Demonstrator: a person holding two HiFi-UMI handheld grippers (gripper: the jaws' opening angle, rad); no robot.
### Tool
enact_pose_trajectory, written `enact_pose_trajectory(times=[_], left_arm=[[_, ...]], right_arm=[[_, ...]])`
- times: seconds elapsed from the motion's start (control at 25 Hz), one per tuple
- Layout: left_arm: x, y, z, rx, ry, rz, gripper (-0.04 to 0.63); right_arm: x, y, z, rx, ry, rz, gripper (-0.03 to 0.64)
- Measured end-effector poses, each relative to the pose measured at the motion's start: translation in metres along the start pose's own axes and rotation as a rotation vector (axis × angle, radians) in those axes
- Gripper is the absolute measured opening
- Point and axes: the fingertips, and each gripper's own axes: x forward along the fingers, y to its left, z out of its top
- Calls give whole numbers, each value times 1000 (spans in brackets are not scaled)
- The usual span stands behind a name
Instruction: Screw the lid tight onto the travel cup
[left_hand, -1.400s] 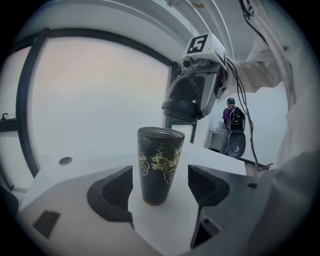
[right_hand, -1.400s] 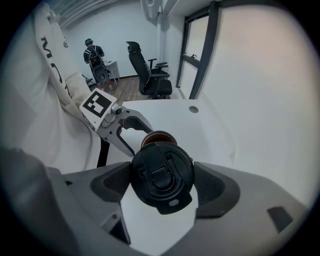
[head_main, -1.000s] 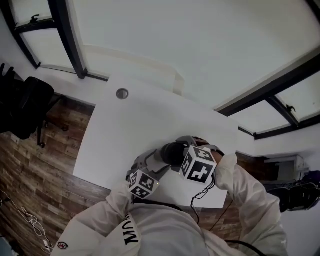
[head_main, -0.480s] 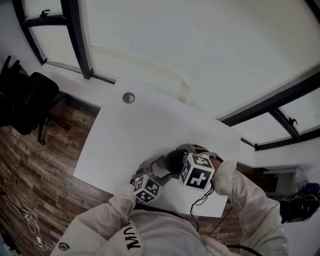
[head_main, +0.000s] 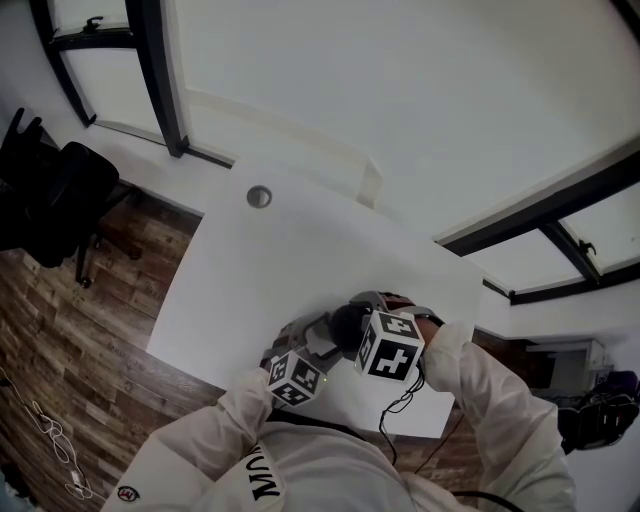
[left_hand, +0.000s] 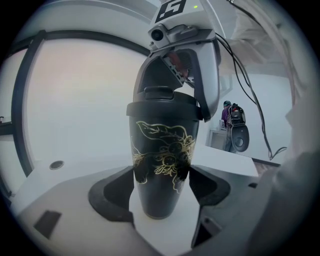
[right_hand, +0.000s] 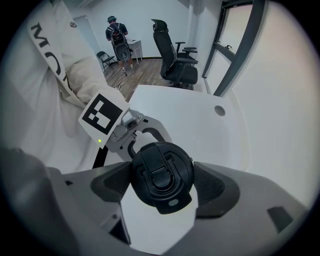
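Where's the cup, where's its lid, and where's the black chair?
travel cup (left_hand: 160, 165), left gripper view, on its gold-patterned side.
lid (right_hand: 161, 175), right gripper view, on its flip cap on top.
black chair (right_hand: 166, 50), right gripper view, on its backrest.

A white table (right_hand: 200, 130) spreads beneath and beyond the jaws of the right gripper (right_hand: 161, 189) — a round grommet hole (right_hand: 219, 110) lies ahead of them, slightly right. Farther ahead, a black office chair (right_hand: 175, 60) stands on wood floor (right_hand: 145, 75). Up-left of the jaws is a person (right_hand: 119, 35) wearing a backpack — back turned.
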Motion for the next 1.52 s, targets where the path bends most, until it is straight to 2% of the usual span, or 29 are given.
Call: enact_pose_trajectory(times=[0.36,0.76,0.88,0.96,1.12,1.24,1.52], left_arm=[[3,2,1,-9,-21,13,348],[2,3,-1,-10,-16,1,347],[2,2,-1,-10,-14,-2,347],[1,3,-1,-14,-15,-5,347],[1,2,-1,-20,-22,-13,347],[2,3,0,-19,-26,-23,347],[8,5,3,-12,-59,-61,347]], right_arm=[[1,-4,-1,78,-9,1,416],[-12,-2,-5,35,-77,-23,417],[-24,-6,-7,65,-177,-69,417],[-32,-13,-12,134,-272,-134,417],[-40,-14,-24,300,-527,-238,416],[-40,-8,-28,337,-690,-297,416],[-22,-9,-30,369,-874,-344,417]])
